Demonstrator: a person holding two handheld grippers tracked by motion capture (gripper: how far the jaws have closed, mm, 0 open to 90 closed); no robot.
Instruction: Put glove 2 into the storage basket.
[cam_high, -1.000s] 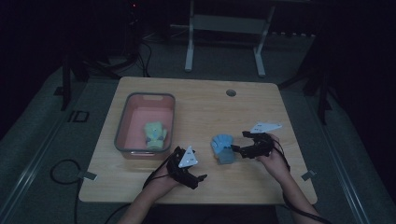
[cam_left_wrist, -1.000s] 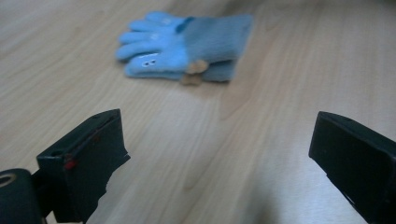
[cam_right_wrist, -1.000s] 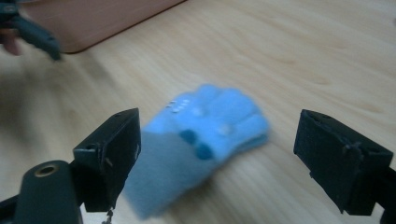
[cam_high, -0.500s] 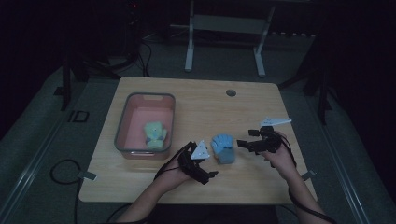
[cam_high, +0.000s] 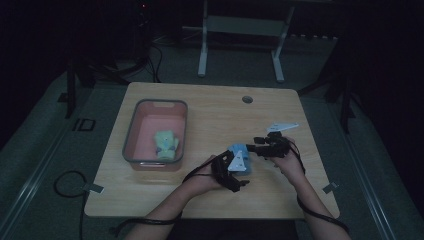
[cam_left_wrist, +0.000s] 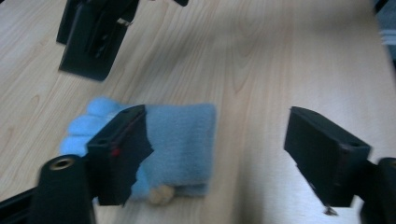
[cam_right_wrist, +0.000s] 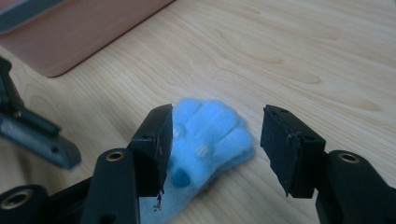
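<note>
Both tongs, left (cam_left_wrist: 217, 156) and right (cam_right_wrist: 212, 149), closing but still spread around the blue plush toy (cam_right_wrist: 210, 135).

- Both forearms come in from the bottom of the high view and angle toward each other over the table's near right part.
- The left gripper (cam_high: 239, 170) sits low in the left hand (cam_high: 212, 176); its jaws have just been closing but stand apart, gripping nothing.
- The right gripper (cam_high: 256, 145), in the right hand (cam_high: 286, 161), points left, close to the left one; its jaws have just been closing, with a gap between them.
</note>
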